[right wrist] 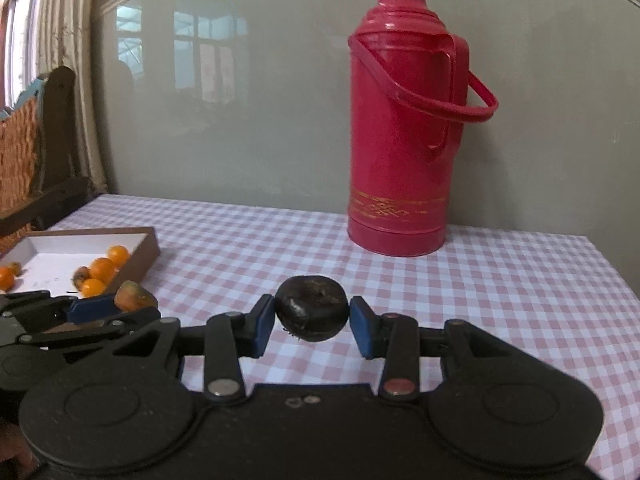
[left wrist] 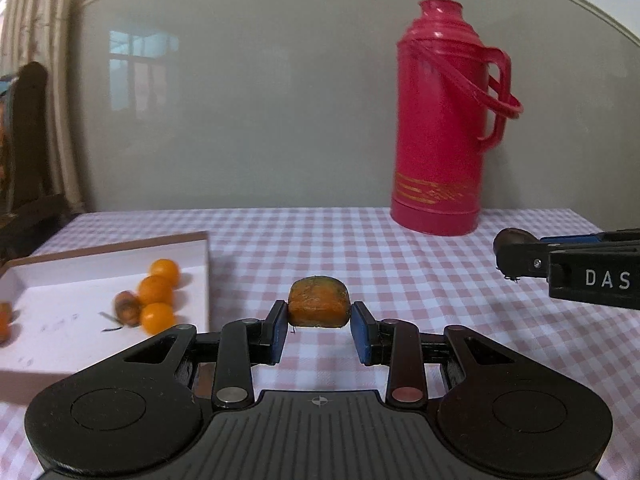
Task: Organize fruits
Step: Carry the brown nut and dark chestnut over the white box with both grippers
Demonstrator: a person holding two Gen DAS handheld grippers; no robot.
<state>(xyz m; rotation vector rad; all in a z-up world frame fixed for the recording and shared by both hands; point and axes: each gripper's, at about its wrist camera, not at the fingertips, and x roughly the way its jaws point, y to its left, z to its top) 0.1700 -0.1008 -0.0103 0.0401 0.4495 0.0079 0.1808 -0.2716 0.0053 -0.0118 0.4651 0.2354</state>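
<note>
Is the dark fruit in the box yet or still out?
Out: the dark fruit is gripped in the right claw above the tablecloth, right of the box.

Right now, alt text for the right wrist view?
The right gripper pinches a dark, shrivelled round fruit above a pink-checked tablecloth. A tall red plastic thermos stands behind; a shallow white box of small orange fruits sits left.

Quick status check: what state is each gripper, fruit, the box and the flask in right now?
left gripper: shut on the orange fruit, held above the tablecloth
right gripper: shut on the dark fruit, held above the tablecloth
box: open, holding several small orange fruits
red flask: upright, capped
</note>
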